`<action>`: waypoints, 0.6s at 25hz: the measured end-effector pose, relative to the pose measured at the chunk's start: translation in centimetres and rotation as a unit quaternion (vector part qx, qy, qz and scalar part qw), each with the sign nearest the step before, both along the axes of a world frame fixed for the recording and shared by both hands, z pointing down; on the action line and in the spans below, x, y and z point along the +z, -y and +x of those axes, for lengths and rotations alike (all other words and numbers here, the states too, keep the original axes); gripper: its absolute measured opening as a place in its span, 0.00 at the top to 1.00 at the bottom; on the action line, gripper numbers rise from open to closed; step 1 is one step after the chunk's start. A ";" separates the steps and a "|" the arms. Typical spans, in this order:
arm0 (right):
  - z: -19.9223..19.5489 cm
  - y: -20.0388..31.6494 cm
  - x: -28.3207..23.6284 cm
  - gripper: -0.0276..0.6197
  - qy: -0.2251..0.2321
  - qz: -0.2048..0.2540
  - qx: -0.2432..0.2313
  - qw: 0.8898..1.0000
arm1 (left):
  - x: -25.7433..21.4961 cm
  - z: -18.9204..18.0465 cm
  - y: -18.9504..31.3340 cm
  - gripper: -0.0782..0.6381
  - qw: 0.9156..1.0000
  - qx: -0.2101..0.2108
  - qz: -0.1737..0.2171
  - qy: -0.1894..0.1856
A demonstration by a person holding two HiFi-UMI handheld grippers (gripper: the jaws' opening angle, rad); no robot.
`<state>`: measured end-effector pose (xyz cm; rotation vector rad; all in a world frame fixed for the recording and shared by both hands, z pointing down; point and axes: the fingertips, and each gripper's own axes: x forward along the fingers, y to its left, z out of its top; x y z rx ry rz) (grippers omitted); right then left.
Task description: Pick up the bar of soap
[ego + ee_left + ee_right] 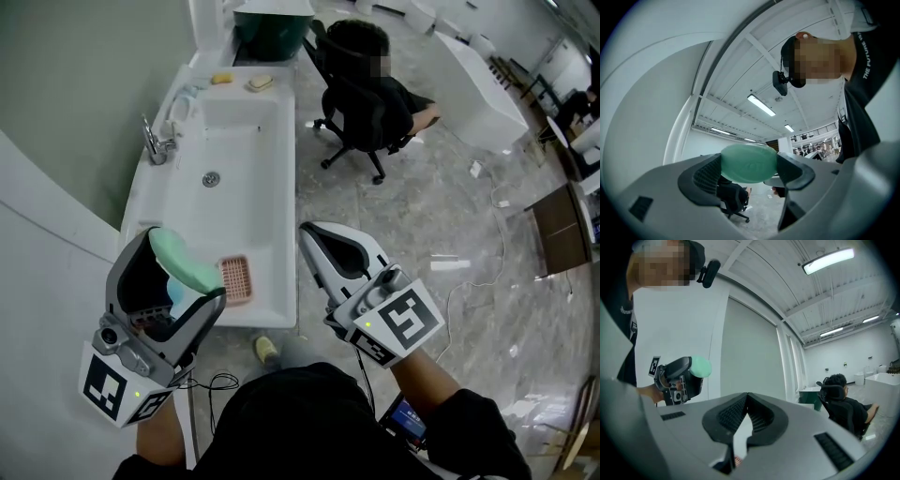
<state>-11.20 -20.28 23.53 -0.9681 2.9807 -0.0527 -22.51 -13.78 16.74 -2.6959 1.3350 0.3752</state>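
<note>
My left hand-held gripper (190, 274) is pinching the pale green oval bar of soap (749, 163) by its two ends, one ribbed black pad on each side. The soap is lifted clear of the desk. From my head view its lower end is hidden behind the nearer jaw, and something blue sits inside the gripper's frame under it that I cannot make out.

Just right of that jaw's tip, a small pink ridged soap dish (235, 278) lies on the near rim of the white desk with a built-in basin (275, 302). The dish's left edge is cut off by the jaw. Well beyond the gripper, a chrome tap (155, 141) stands at the basin's left. At the desk's far end there are two small yellowish pieces (240, 81), too small to tell what they are.

My right hand-held gripper (746, 401) is held over the floor, right of the desk. Its jaws are pressed together at the tips with nothing between them.

Further right and well ahead, a person sits in a black office chair (361, 112) on the grey marbled floor (469, 197), turned away. The chair back hides most of them.
</note>
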 end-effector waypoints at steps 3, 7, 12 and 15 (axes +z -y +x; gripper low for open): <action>0.7 0.0 -0.1 0.95 -0.001 0.002 0.000 1.000 | -0.1 0.4 -0.3 0.36 1.000 -0.002 0.004 0.000; 1.8 0.2 0.1 0.95 0.005 -0.004 0.001 1.000 | -0.5 2.1 -0.7 0.36 1.000 0.001 0.002 -0.004; 5.8 -1.5 -0.3 0.95 0.017 -0.004 0.009 1.000 | -1.4 5.9 -3.1 0.36 1.000 0.001 0.008 -0.005; 7.9 -2.6 0.2 0.95 0.022 -0.009 0.013 1.000 | -1.4 7.6 -4.1 0.36 1.000 -0.005 -0.006 -0.014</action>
